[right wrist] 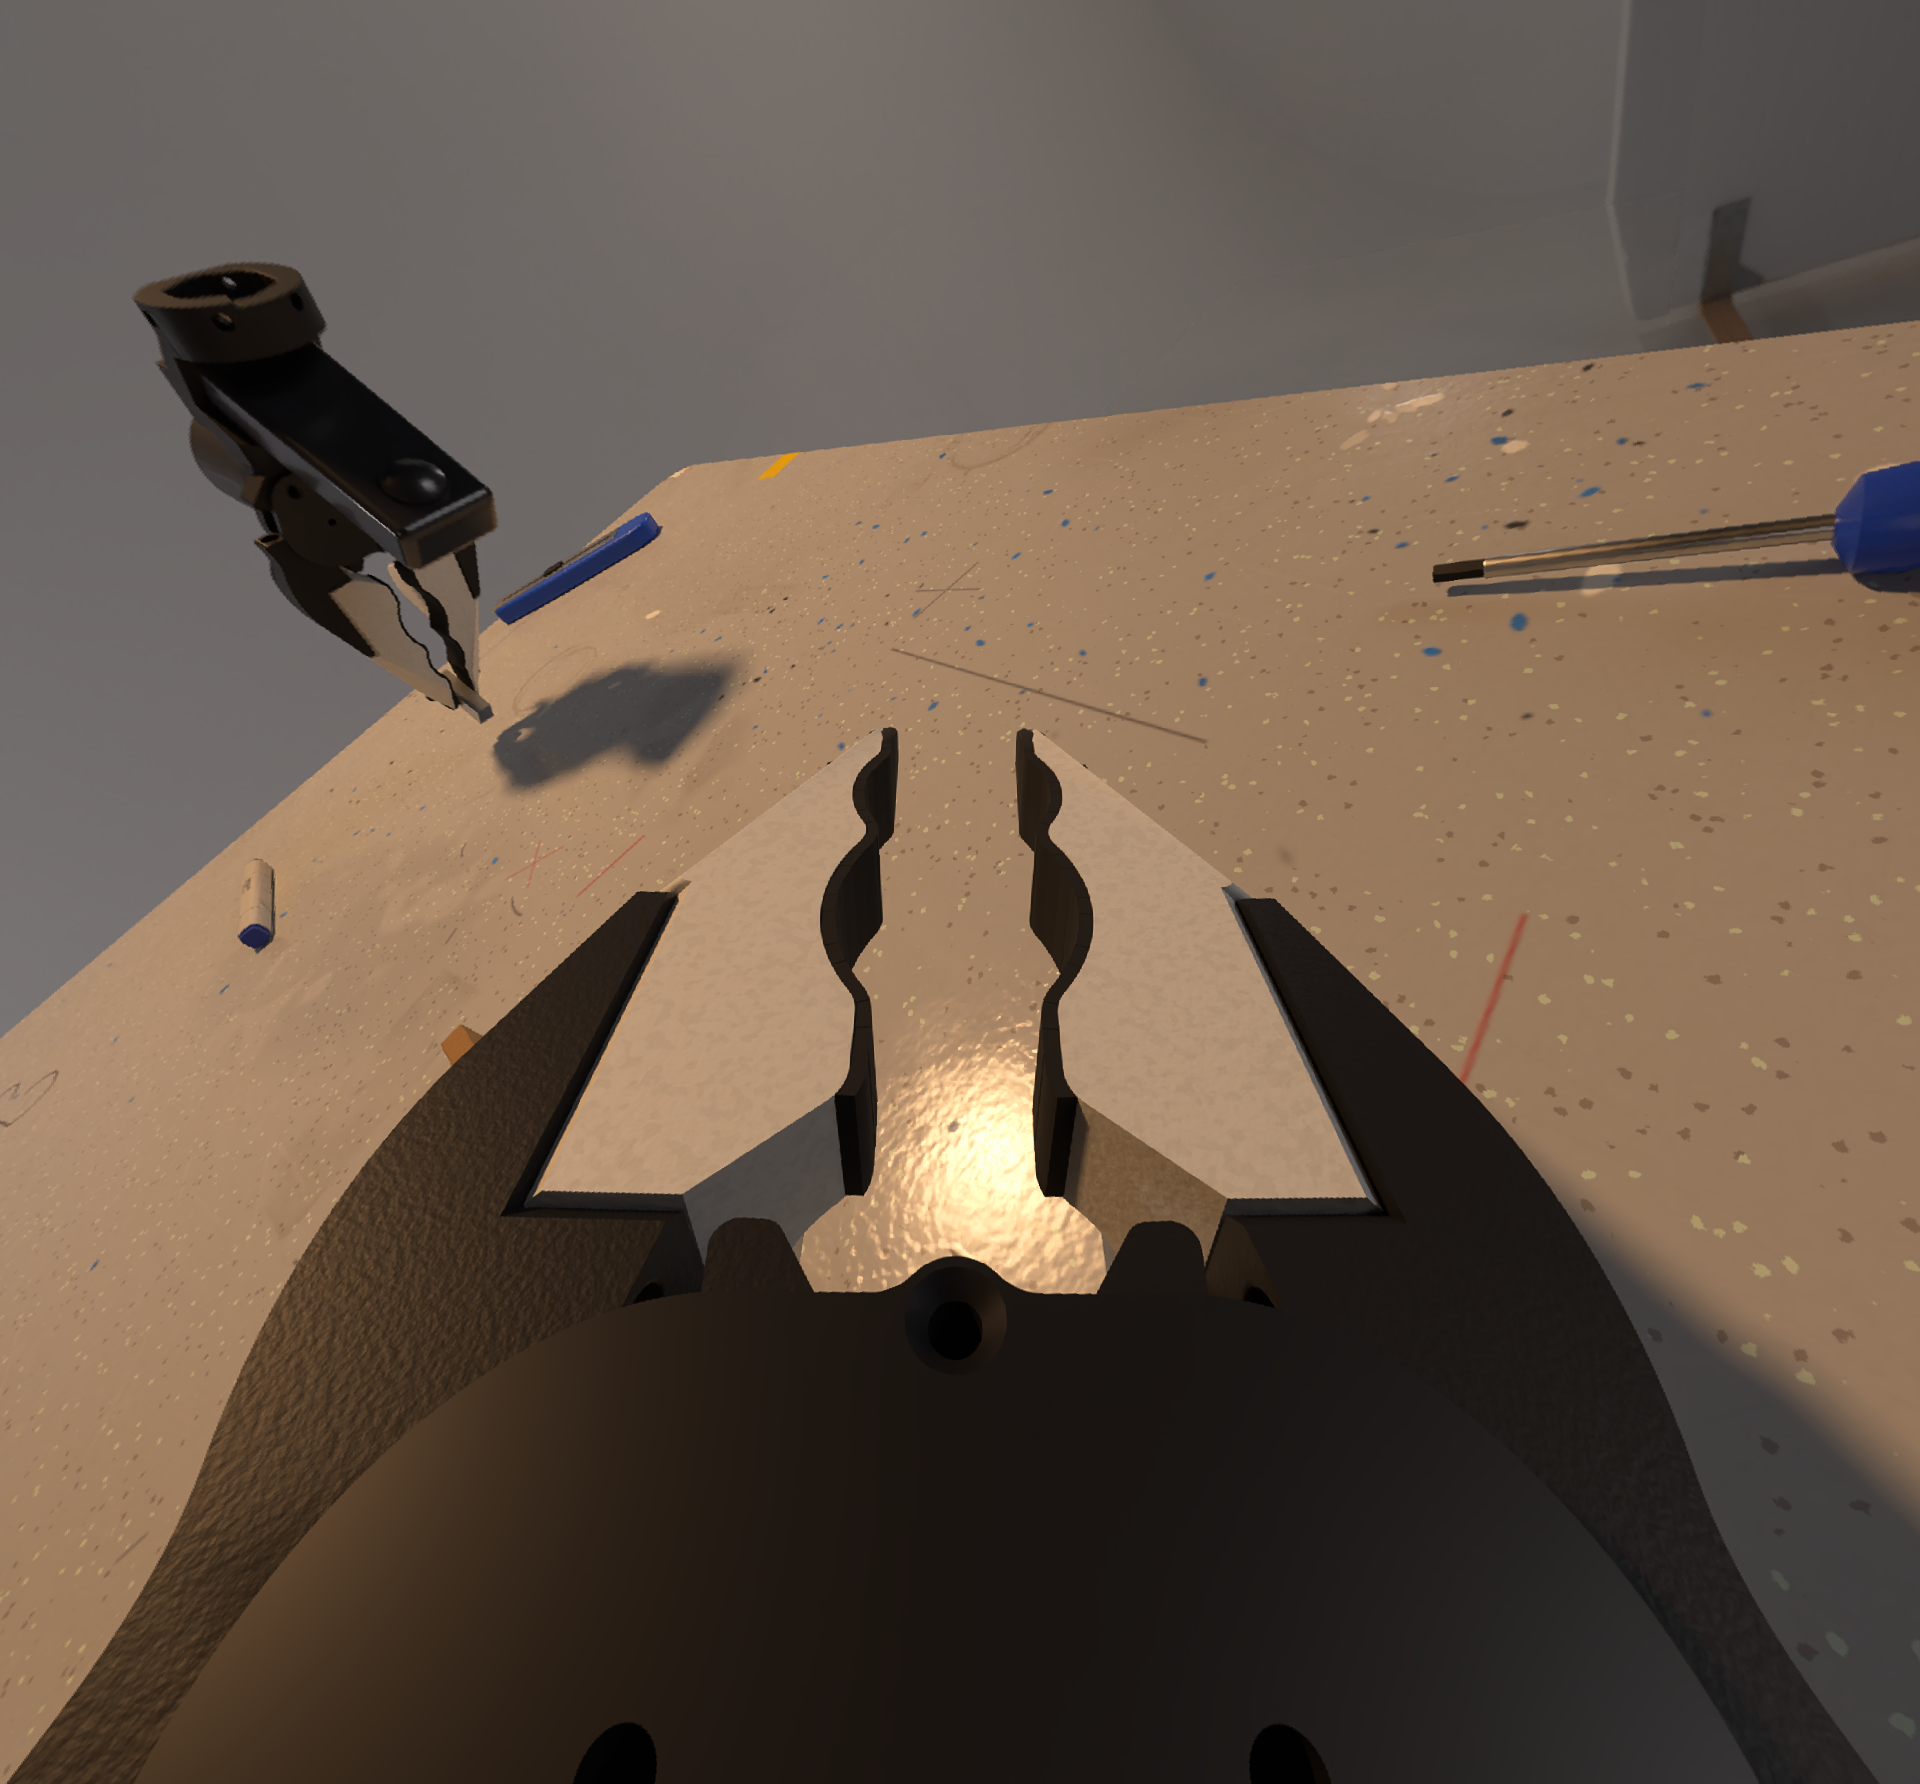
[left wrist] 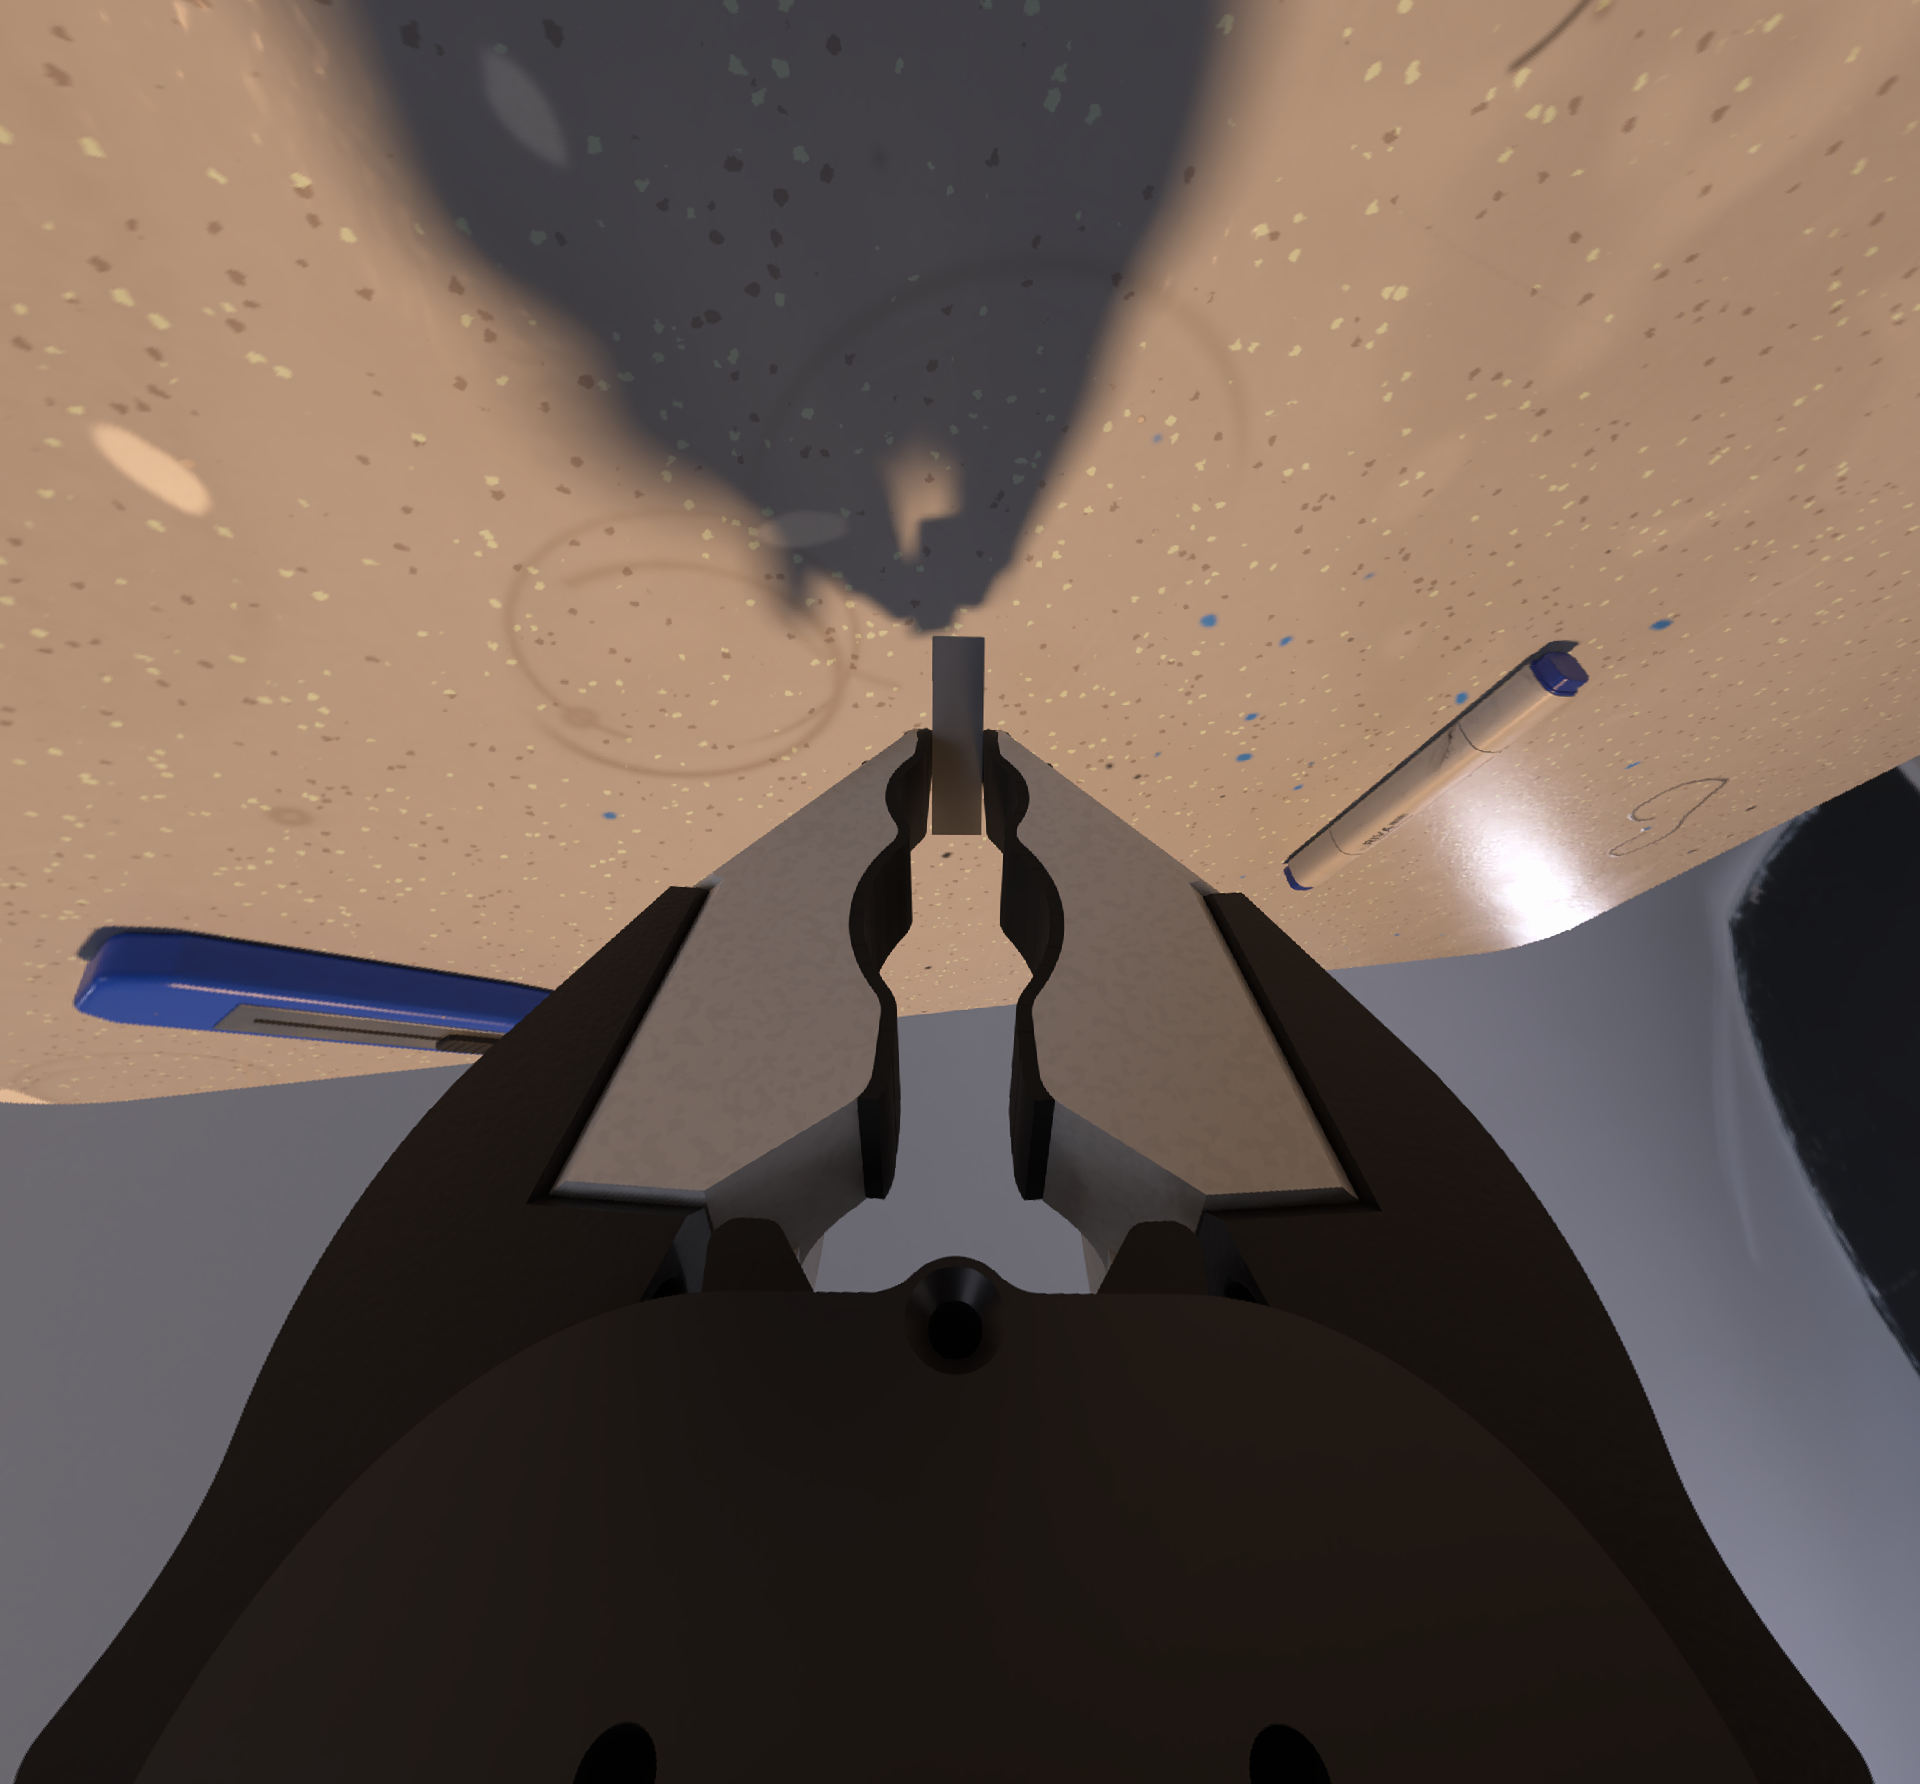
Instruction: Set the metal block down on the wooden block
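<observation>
Speckled tan tabletop, grey walls, warm glare.

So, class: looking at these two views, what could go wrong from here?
1. The metal block sits only at the tips of the left gripper, so it might slip.
2. The wooden block is missing from the left wrist view and mostly hidden behind the right gripper, so placement may miss or collide.

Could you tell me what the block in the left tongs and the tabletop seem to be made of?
The metal block looks like smooth, matte grey metal: flat, even faces, sharp edges. The tabletop seems a glossy, speckled tan composite or laminate, given its bright glare patch; which one is unclear.
</observation>
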You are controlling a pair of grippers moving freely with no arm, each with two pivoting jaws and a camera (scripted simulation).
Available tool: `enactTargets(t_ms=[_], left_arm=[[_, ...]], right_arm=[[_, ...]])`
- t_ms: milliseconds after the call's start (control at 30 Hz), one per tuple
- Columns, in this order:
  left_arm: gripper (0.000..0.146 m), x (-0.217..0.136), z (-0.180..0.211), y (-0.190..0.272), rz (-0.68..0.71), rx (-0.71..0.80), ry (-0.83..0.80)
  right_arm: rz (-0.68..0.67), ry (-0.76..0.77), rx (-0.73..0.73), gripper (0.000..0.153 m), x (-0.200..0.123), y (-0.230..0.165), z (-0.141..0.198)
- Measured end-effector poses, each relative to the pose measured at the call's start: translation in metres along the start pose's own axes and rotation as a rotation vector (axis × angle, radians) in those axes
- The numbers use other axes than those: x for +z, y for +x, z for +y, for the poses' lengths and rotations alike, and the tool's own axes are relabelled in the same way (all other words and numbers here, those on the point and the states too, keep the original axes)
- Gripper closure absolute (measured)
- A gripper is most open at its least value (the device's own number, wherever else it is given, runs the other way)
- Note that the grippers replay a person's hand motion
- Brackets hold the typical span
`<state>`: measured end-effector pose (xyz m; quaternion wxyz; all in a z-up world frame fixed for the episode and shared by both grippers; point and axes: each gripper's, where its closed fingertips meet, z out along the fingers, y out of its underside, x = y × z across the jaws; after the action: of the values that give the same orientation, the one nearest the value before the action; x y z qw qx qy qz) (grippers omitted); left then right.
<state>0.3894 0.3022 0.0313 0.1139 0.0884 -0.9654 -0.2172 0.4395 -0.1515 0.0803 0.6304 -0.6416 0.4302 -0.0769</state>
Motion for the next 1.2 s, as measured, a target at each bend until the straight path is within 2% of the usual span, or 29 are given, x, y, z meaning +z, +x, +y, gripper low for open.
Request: enactTargets(t_ms=[333,633,967,1200], left_arm=[[0.137,0.014,0.003,-0.002,0.001,-0.005,-0.051],[0.137,0.006,0.001,-0.006,-0.036,0.007,0.06],[0.137,-0.042,-0.007,-0.004,-0.235,0.134,0.285],[0.137,-0.093,-0.028,0.02,-0.287,0.189,0.431]], right_arm=[[-0.002,0.004,0.004,0.13,0.0,0.0,-0.001],[-0.002,0.004,0.003,0.13,0.0,0.0,-0.001],[-0.002,0.005,0.005,0.13,0.0,0.0,-0.001],[-0.002,0.006,0.004,0.13,0.0,0.0,-0.001]])
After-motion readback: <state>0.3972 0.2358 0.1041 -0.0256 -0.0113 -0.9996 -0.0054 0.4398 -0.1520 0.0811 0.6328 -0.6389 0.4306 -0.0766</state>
